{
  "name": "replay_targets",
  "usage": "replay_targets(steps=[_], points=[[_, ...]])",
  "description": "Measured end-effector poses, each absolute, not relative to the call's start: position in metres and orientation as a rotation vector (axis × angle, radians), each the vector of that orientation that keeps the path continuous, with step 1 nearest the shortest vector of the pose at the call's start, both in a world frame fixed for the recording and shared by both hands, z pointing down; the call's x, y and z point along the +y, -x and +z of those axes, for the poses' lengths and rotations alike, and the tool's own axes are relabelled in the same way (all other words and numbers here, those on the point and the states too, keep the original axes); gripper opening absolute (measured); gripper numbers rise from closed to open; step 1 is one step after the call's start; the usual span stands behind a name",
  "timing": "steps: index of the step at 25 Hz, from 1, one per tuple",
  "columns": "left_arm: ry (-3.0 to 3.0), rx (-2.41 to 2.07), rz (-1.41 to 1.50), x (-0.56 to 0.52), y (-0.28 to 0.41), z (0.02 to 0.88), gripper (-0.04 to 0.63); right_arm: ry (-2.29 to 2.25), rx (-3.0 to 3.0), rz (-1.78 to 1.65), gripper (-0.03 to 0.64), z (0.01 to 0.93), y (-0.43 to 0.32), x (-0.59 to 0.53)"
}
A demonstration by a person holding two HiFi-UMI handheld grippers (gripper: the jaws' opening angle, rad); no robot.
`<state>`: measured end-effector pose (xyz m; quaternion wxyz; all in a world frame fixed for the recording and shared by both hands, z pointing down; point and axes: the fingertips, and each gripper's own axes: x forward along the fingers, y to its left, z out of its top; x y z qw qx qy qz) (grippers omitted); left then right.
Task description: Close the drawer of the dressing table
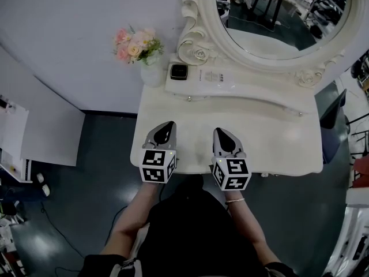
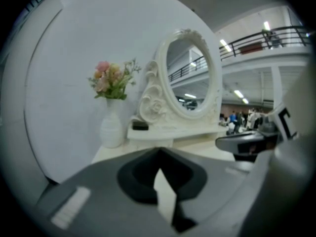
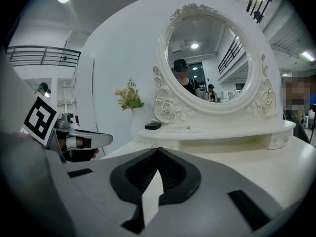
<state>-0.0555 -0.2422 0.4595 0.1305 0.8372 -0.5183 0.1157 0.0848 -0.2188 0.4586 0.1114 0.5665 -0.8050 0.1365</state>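
Jaws of both grippers met, holding nothing. The left gripper (image 1: pixel 166 126) and right gripper (image 1: pixel 222 133) sat over the front edge of the glossy white dressing table (image 1: pixel 277 137); its drawer was hidden beneath. Behind stood a white vase of pink flowers (image 1: pixel 151 74) and an oval mirror (image 1: pixel 277 16).

Ornate white dressing table (image 1: pixel 271 137), oval-mirrored

Seeing vase (image 1: pixel 152 74) standing left of mirror (image 1: pixel 271 10), box (image 1: pixel 179 71) lying on shelf (image 1: pixel 230 81) between them, left gripper (image 1: pixel 167 124) and right gripper (image 1: pixel 221 130) hovering before mirror over tabletop (image 1: pixel 277 137).
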Motion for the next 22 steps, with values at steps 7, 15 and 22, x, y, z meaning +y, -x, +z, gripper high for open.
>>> replay_targets(steps=[7, 15, 22], points=[[-2.417, -1.5, 0.337, -0.244, 0.055, 0.462, 0.008, -1.632, -2.368, 0.368, 0.003, 0.458, -0.081, -0.219], [-2.421, -1.498, 0.334, -0.246, 0.055, 0.463, 0.008, -1.629, -2.376, 0.377, 0.003, 0.459, -0.079, -0.221], [-2.412, -1.505, 0.344, -0.245, 0.058, 0.464, 0.008, -1.604, -2.386, 0.381, 0.003, 0.46, -0.073, -0.221]])
